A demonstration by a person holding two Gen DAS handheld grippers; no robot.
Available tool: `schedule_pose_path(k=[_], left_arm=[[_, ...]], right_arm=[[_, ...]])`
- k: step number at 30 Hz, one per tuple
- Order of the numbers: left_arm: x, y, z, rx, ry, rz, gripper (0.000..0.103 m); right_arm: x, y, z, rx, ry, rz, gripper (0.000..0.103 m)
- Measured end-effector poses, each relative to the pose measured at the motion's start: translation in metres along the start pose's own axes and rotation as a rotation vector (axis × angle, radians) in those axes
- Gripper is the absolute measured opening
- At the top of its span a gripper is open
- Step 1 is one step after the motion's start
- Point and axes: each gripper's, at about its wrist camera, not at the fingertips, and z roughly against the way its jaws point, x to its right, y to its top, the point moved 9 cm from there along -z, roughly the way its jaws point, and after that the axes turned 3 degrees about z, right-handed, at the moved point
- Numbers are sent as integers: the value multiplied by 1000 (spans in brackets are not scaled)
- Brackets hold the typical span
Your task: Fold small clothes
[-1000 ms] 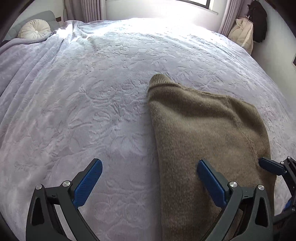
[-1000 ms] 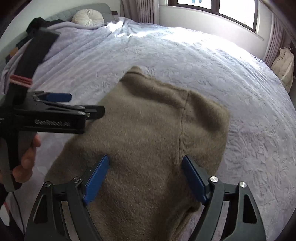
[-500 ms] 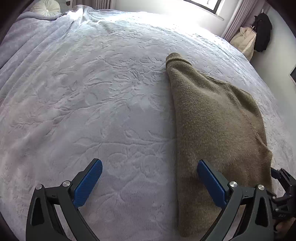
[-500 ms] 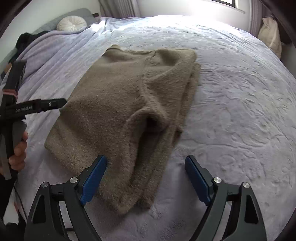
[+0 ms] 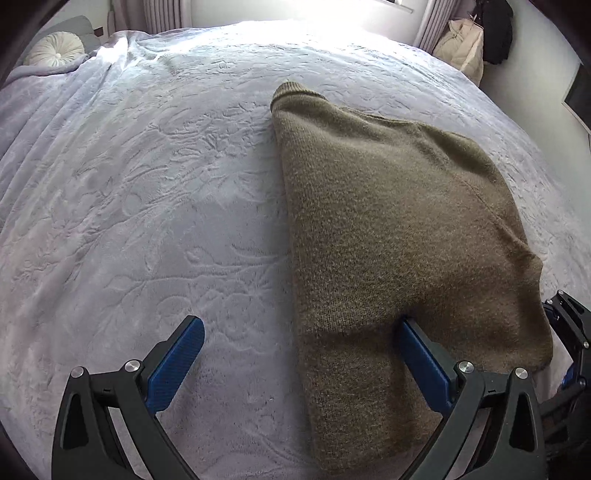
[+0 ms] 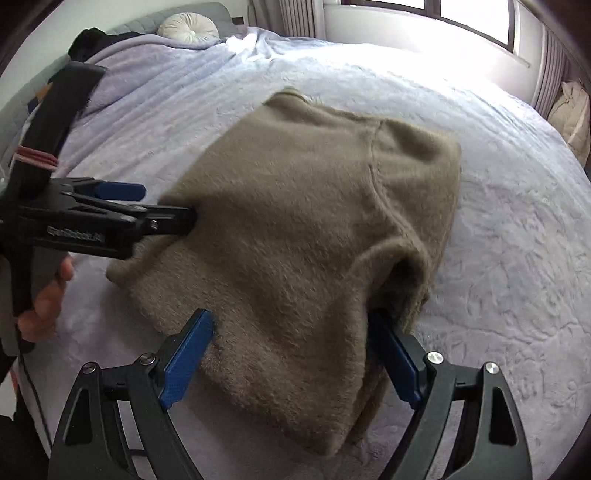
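Right wrist view: pale embossed bedspread (image 6: 498,229) under folded sweater (image 6: 295,240), both grippers (image 6: 288,354) wide apart.

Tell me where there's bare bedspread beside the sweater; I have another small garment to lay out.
Widest free patch: the bedspread left of the brown sweater, running up to the round cushion. Another bare stretch lies between the sweater's right edge and the window. It is crowded at the sweater's near end, where both hand-held grippers work.

Folded olive sweater (image 6: 295,221) on lavender bedspread (image 6: 498,240) (right tongs (image 6: 291,347) agape astride its near edge).
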Motion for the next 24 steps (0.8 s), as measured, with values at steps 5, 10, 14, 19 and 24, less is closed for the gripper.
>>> schedule_pose_path(k=[5, 10, 14, 19, 24], left_arm=[[8, 2, 24, 48, 5, -66, 103], [12, 19, 21, 57, -9, -75, 103], [17, 27, 11, 33, -62, -57, 103], [32, 41, -12, -52, -213, -27, 103], [37, 48, -47, -164, -371, 49, 103]], right_arm=[[9, -2, 37, 47, -28, -24, 89], [48, 4, 64, 107, -52, -104, 94], [80, 6, 60, 98, -24, -226, 94], [98, 19, 37, 94, 128, -363, 94], [93, 29, -19, -8, 196, -423, 95]])
